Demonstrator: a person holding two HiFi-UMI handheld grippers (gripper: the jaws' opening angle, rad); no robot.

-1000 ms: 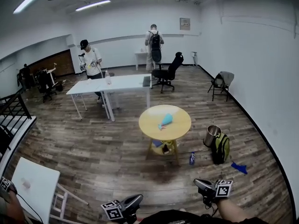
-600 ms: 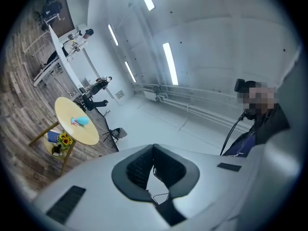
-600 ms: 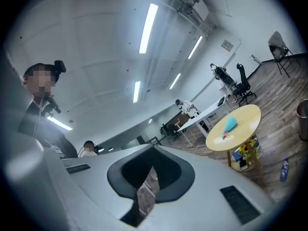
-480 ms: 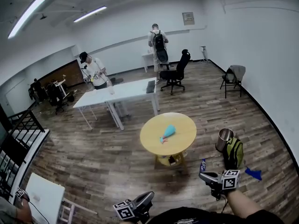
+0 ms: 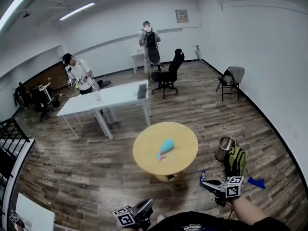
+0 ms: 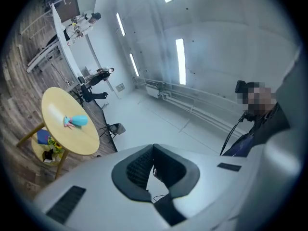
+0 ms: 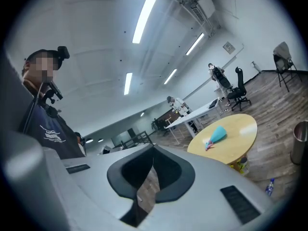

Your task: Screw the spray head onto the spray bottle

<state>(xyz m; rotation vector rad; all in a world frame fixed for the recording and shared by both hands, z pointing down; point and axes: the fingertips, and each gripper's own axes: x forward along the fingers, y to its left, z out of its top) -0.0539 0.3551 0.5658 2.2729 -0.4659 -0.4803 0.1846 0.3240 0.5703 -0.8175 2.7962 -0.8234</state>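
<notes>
Head view, from the left: the left claw [image 5: 150,202], pressed together and empty, sits low; a teal spray bottle [image 5: 166,146] lies on the round yellow worktop [image 5: 186,150] well ahead; the right claw [image 5: 204,183], likewise closed and empty, should probably spread, like its partner, before reaching in.

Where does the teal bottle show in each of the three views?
Head view: bottle just below the picture's middle, lying on the round table.
Left gripper view: bottle at left, on the table.
Right gripper view: bottle right of centre, on the table.
Shared landmark: the round yellow table under it.
</notes>
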